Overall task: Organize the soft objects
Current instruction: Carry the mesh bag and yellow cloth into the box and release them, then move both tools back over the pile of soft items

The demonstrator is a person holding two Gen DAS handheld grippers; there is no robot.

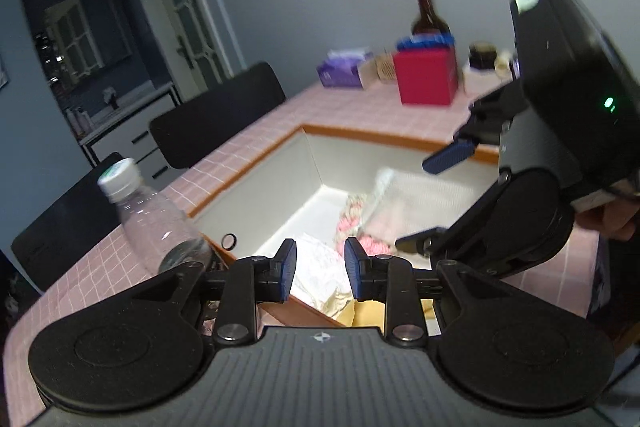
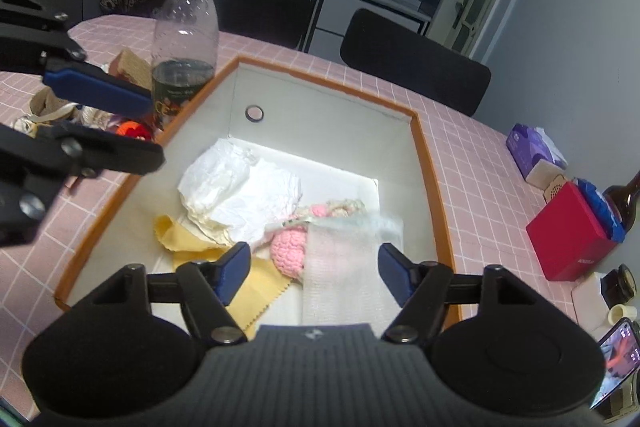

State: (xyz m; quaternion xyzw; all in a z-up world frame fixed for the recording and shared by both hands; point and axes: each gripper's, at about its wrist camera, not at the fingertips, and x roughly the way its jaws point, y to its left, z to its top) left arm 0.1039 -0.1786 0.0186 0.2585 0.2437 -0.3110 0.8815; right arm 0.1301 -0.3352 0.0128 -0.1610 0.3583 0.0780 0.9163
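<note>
Box point(image 2: 430, 163) already holds white cloth point(image 2: 244, 195), yellow cloth point(image 2: 260, 287), pink knit point(image 2: 288, 251), mesh cloth point(image 2: 344, 267). Left gripper point(image 1: 320, 269) and right gripper point(image 2: 312, 271) released, empty. Soft items point(image 2: 60, 115) beside bottle point(image 2: 186, 39) remain on table, likely next.

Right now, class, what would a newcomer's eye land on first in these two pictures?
The orange-rimmed white box sunk in the pink checked tablecloth, with a crumpled white cloth, a yellow cloth and a pink crochet piece inside. Left of it stands a clear plastic bottle; a red box sits right.
</note>
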